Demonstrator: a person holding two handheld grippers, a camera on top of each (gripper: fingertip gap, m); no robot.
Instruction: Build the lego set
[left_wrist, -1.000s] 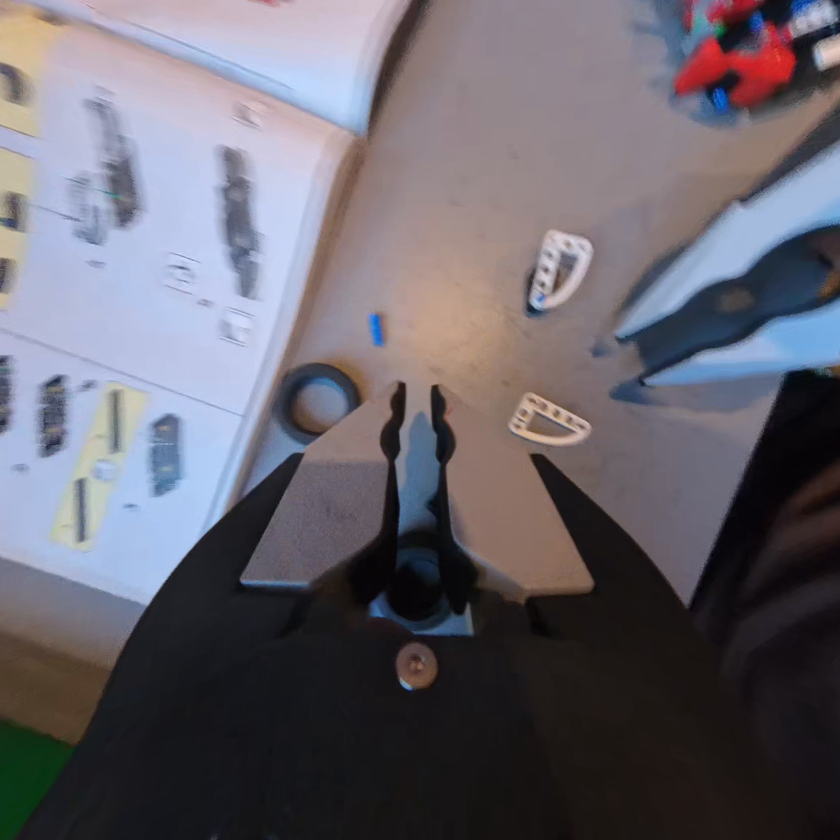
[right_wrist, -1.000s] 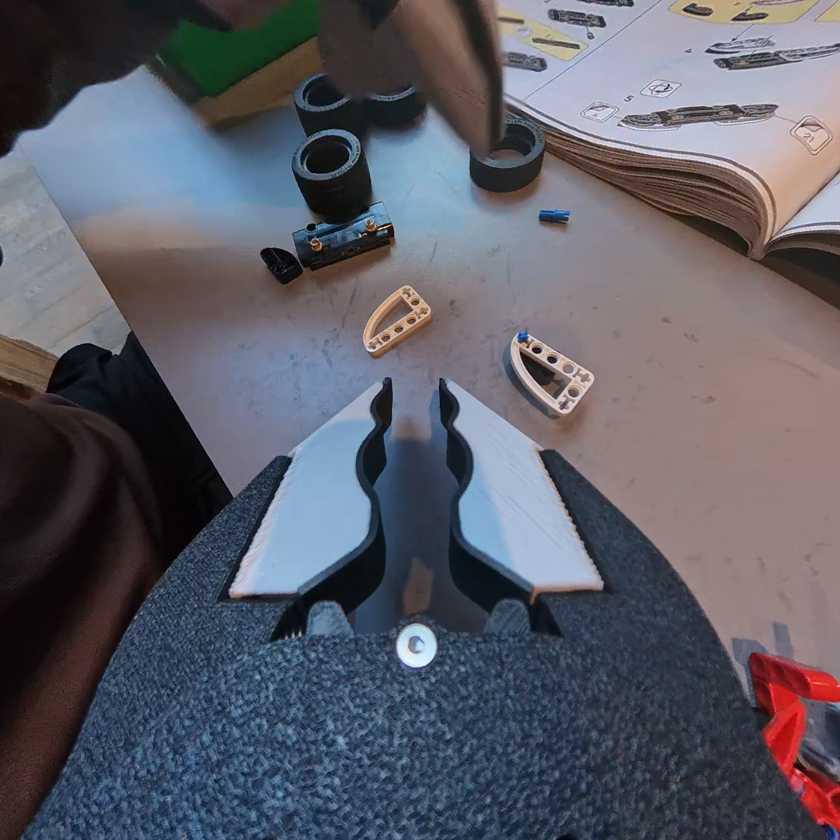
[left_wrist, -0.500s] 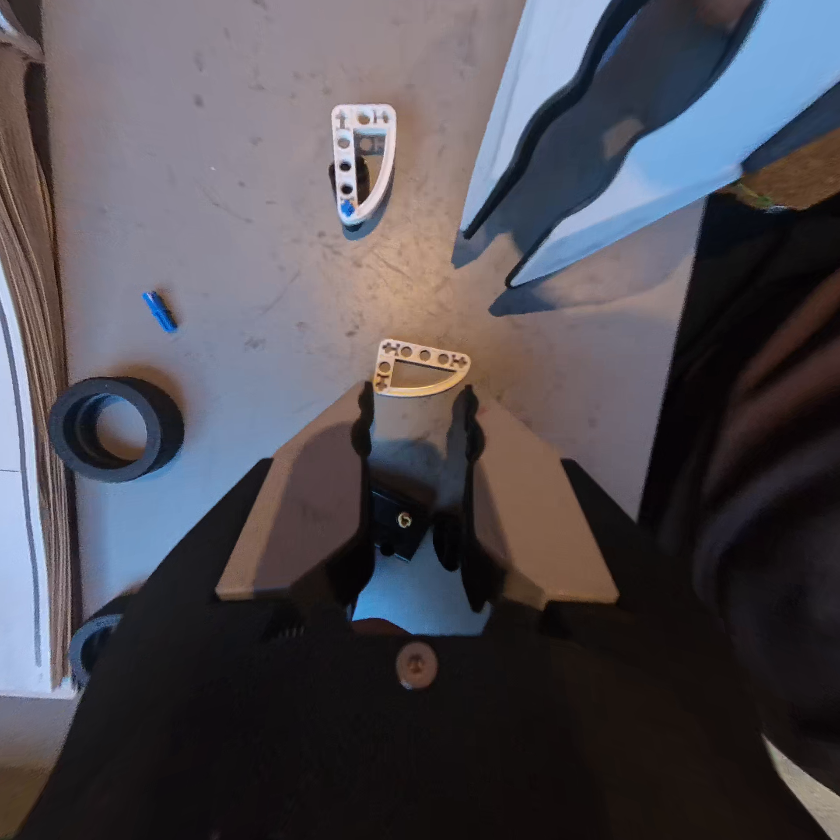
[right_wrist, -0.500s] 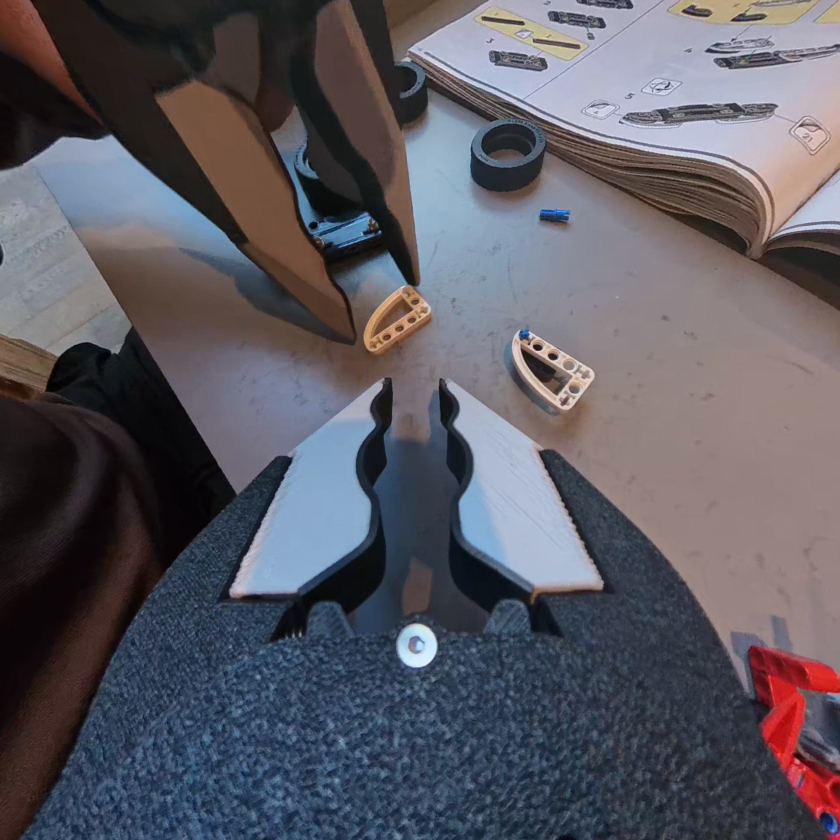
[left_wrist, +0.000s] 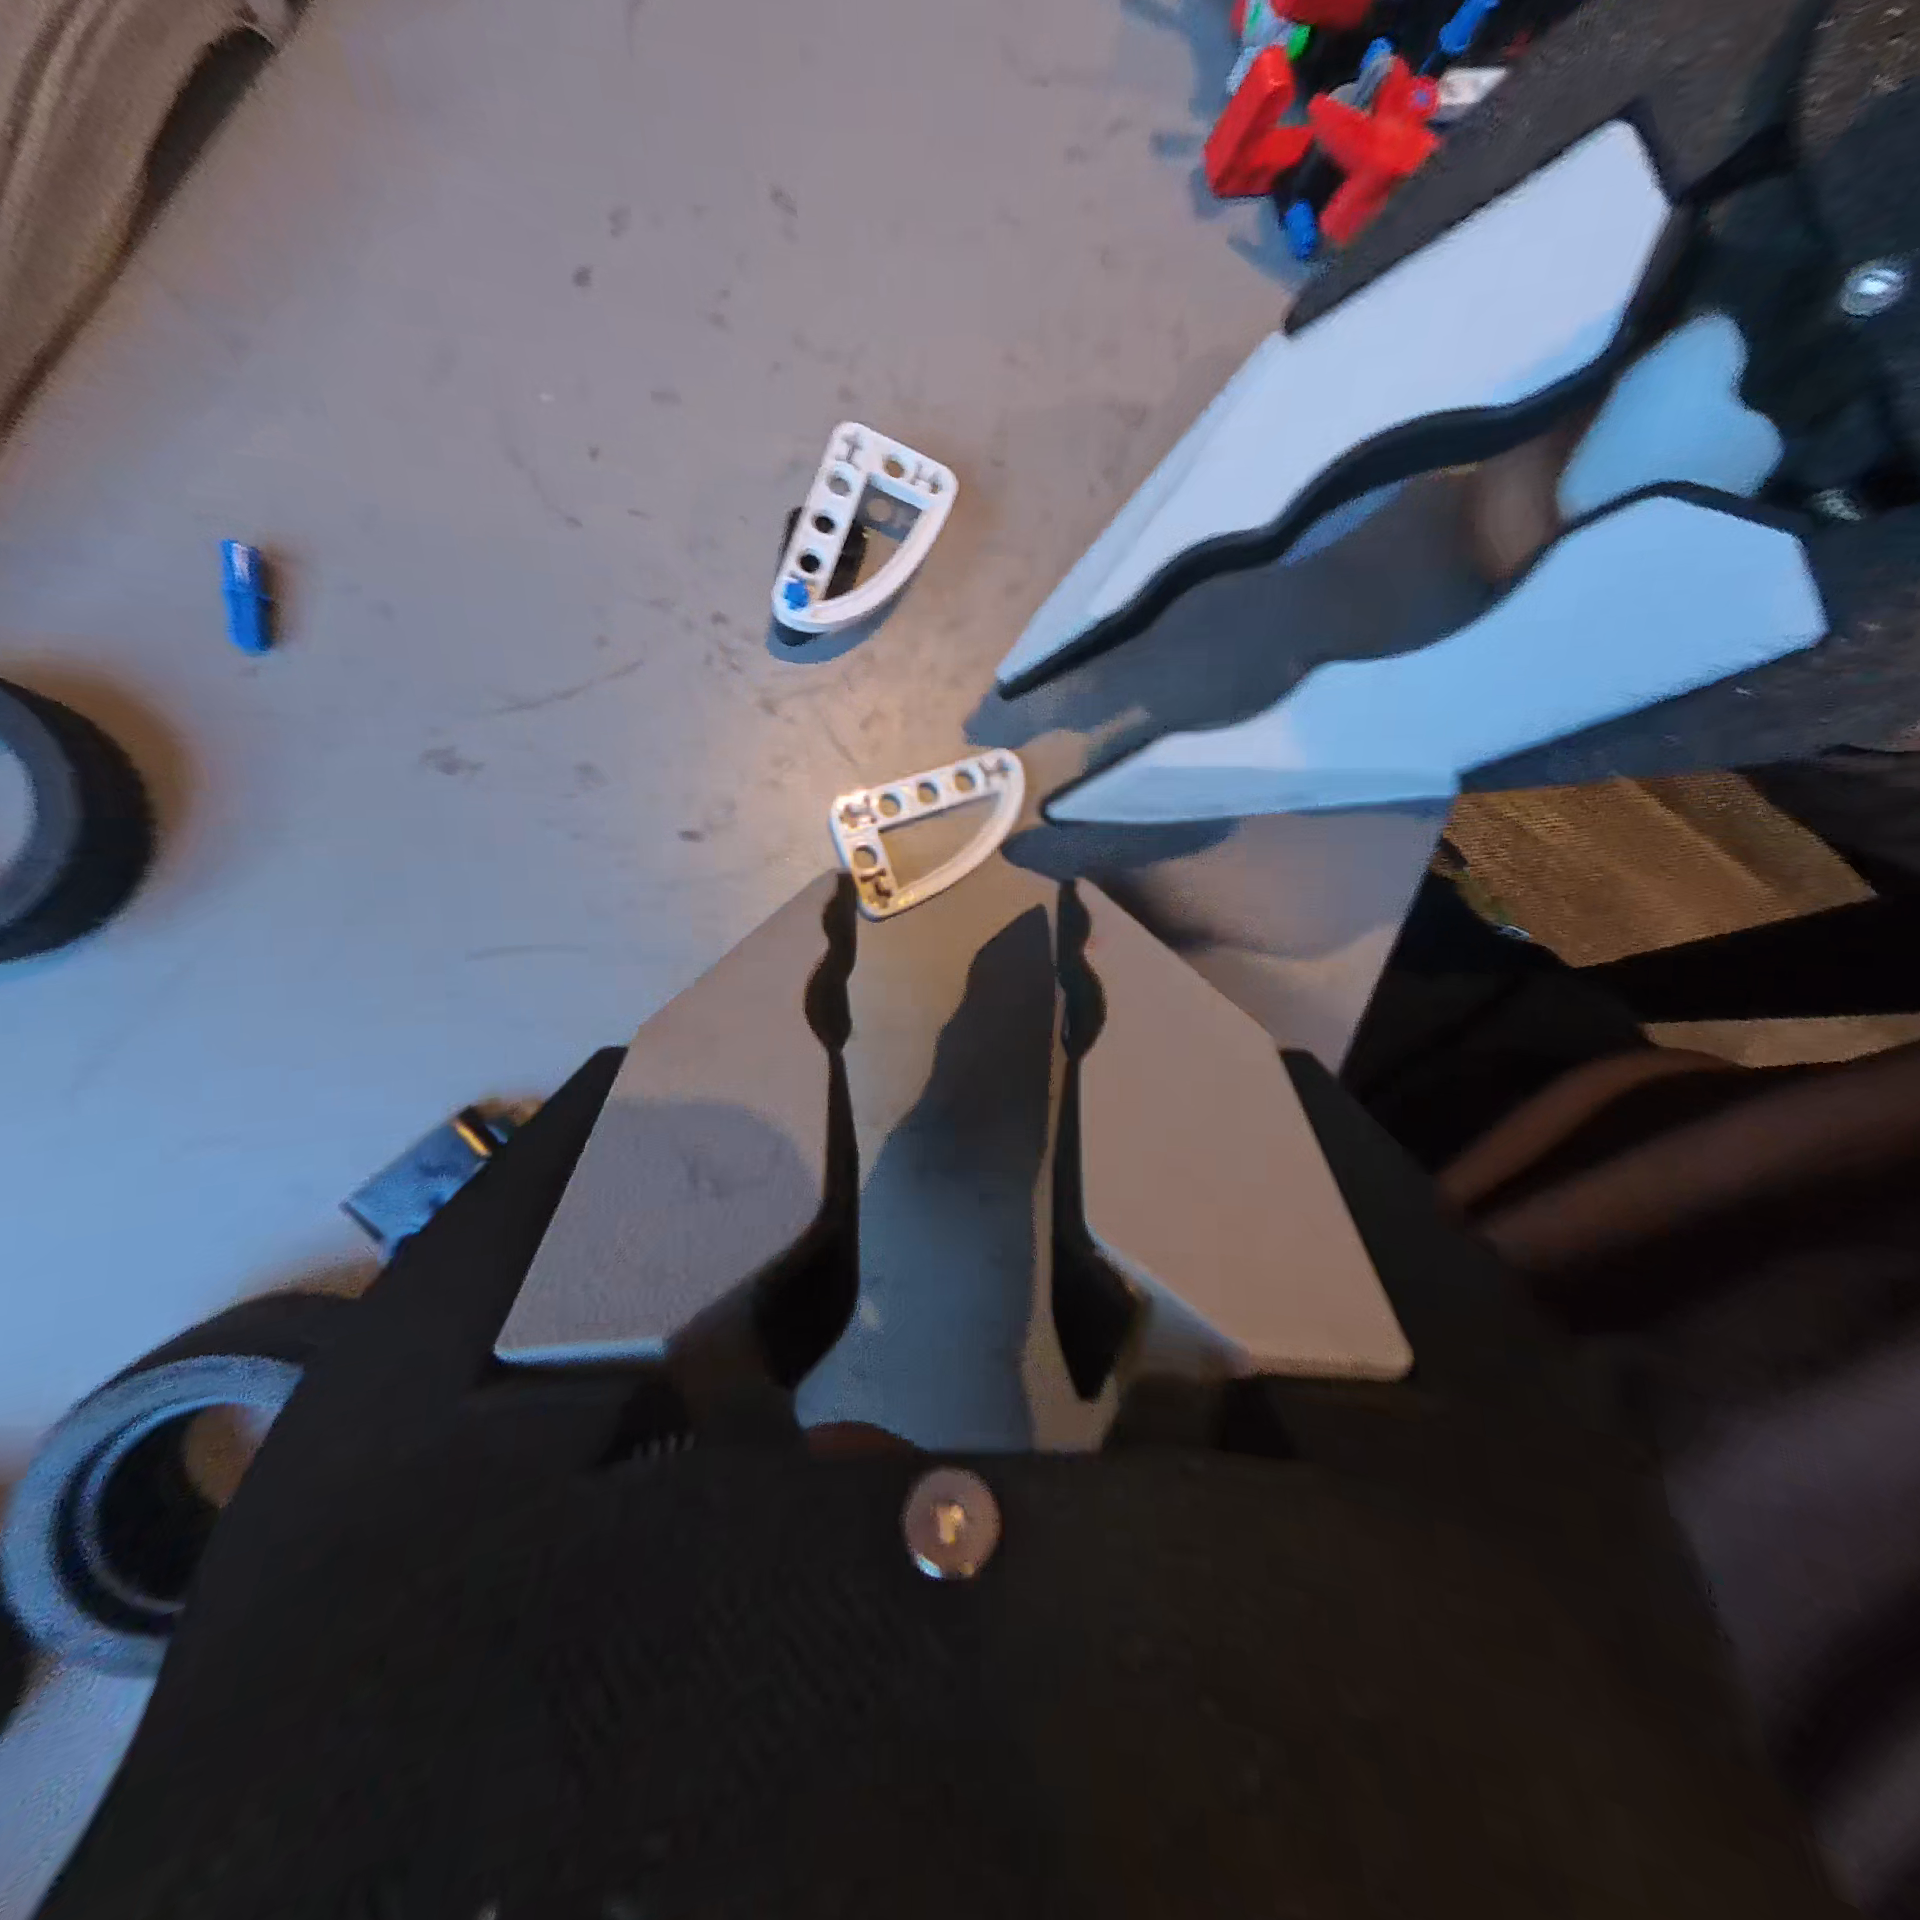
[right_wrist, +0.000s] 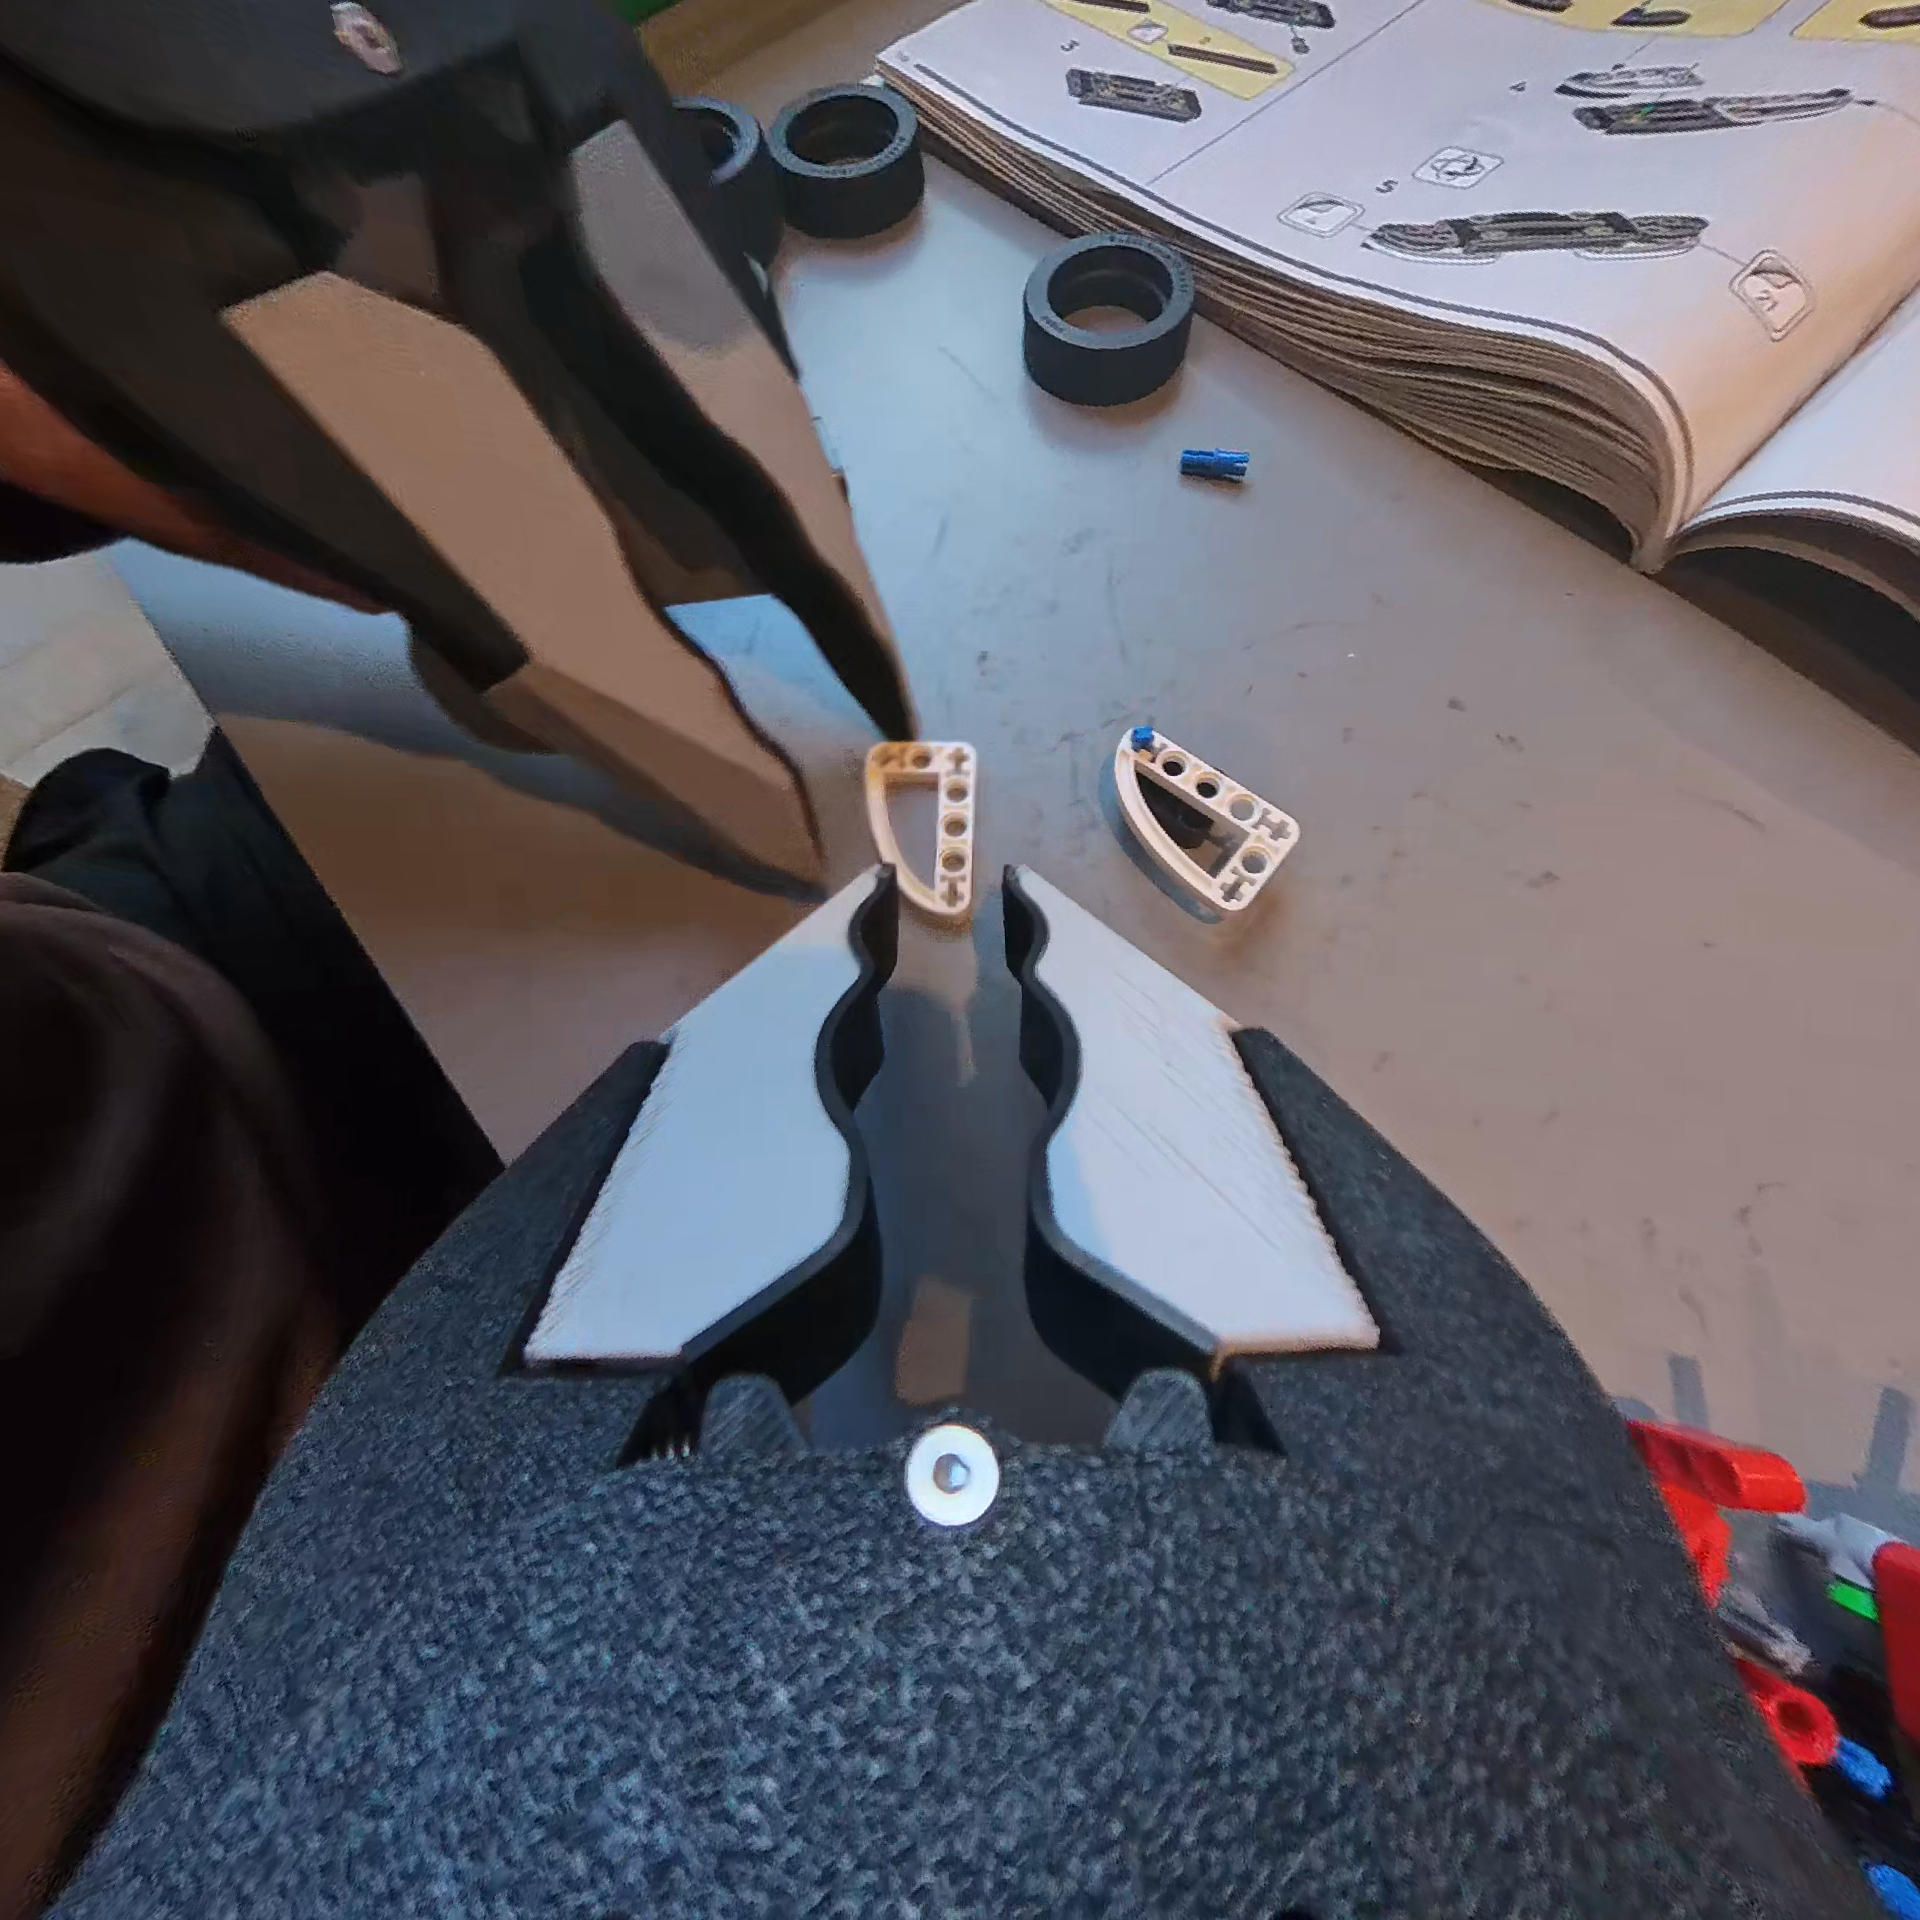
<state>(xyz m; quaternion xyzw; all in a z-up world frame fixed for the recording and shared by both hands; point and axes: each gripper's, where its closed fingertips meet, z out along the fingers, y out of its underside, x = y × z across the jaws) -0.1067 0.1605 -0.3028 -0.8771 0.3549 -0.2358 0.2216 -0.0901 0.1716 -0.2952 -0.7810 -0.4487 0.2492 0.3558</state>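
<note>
left wrist view: the left gripper (left_wrist: 951, 894) hangs low over the scuffed grey desk (left_wrist: 468, 312) with its jaws apart at a middling width and nothing between them. just past its fingertips lies the flat white quarter-curve lego frame with a row of holes (left_wrist: 925, 831), its short holed end almost at the left-hand tip, its long holed edge running away up and to the right. the right gripper (left_wrist: 1023, 748) comes in from the upper right, jaws also apart and empty, its tips close to the frame's far pointed end. farther off lie a second white curved frame carrying a blue pin (left_wrist: 868, 530), a loose small blue pin (left_wrist: 246, 597), two black rubber tyres (left_wrist: 62, 821) at the left edge, and a red part-built model (left_wrist: 1320, 135).

right wrist view: the same flat frame (right_wrist: 928, 826) lies dead ahead of the right gripper (right_wrist: 943, 883), its narrow tip reaching just between the parted, empty jaws, its long axis in line with the fingers. the left gripper (right_wrist: 857, 795) stands at the frame's far left corner. the pinned frame (right_wrist: 1205, 821) sits to the right, an open instruction booklet (right_wrist: 1507, 208) beyond.

both grippers are near; the right looks better lined up, since closing would pinch the frame's narrow end.
</note>
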